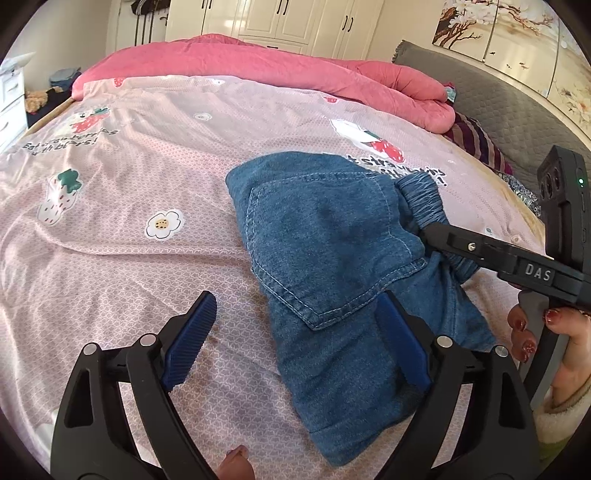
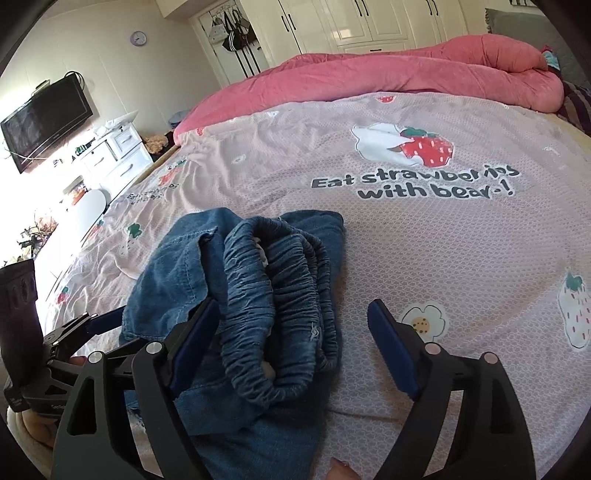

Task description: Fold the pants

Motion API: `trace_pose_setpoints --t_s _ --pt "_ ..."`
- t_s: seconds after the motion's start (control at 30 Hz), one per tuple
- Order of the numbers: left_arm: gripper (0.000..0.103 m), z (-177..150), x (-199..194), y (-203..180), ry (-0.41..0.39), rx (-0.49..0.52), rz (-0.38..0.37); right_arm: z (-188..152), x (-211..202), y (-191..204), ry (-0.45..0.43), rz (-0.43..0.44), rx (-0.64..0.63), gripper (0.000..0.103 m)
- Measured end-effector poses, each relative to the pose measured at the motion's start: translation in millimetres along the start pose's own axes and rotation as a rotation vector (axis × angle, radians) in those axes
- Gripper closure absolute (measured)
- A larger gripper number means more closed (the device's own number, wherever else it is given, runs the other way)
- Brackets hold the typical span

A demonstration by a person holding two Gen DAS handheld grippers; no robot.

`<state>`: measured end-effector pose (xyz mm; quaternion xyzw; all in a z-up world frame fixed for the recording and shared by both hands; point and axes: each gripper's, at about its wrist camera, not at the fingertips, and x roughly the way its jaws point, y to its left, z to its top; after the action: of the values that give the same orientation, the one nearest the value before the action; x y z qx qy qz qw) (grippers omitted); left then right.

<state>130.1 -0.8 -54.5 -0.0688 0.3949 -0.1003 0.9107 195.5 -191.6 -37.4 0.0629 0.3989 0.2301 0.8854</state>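
Observation:
Blue denim pants lie folded into a compact bundle on the pink strawberry-print bedsheet, back pocket up. My left gripper is open; its right finger rests on the denim, its left finger over bare sheet. The right gripper comes in from the right in this view, at the elastic waistband. In the right wrist view the right gripper is open, its jaws straddling the bunched waistband, with the left finger against the denim. The left gripper shows at the left edge.
A rolled pink quilt lies along the far side of the bed. A grey headboard and striped pillow are at the right. White wardrobes, a wall TV and a white dresser stand beyond the bed.

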Motion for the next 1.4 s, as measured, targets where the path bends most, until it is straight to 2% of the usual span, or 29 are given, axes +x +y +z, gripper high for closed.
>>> trace_pose_setpoints --t_s 0.2,0.47,0.6,0.73,1.0,1.4 --pt "0.017 -1.9 -13.2 -1.2 -0.014 -0.007 0.003 -3.5 -17.7 6.9 -0.033 -0.027 -0.031 0.011" --pt "0.01 -5.4 -48.4 -12.3 -0.079 0.027 0.034 -14.4 -48.4 20.1 -0.085 -0.071 -0.071 0.006" --pt "0.01 -13.5 -66.2 -18.5 -0.097 0.039 0.054 -22.8 -67.1 27.2 -0.107 -0.079 -0.095 0.005" --pt "0.01 -23.0 -78.3 -21.7 -0.095 0.042 0.073 -31.1 -84.9 33.0 -0.125 -0.089 -0.104 0.005" --pt "0.01 -46.2 -95.2 -26.3 -0.077 0.003 0.066 -52.6 -113.4 43.1 -0.137 -0.106 -0.132 0.005" --pt "0.01 -93.3 -105.0 -45.4 -0.042 -0.007 0.101 -92.0 -122.9 47.3 -0.102 -0.136 -0.13 0.005"
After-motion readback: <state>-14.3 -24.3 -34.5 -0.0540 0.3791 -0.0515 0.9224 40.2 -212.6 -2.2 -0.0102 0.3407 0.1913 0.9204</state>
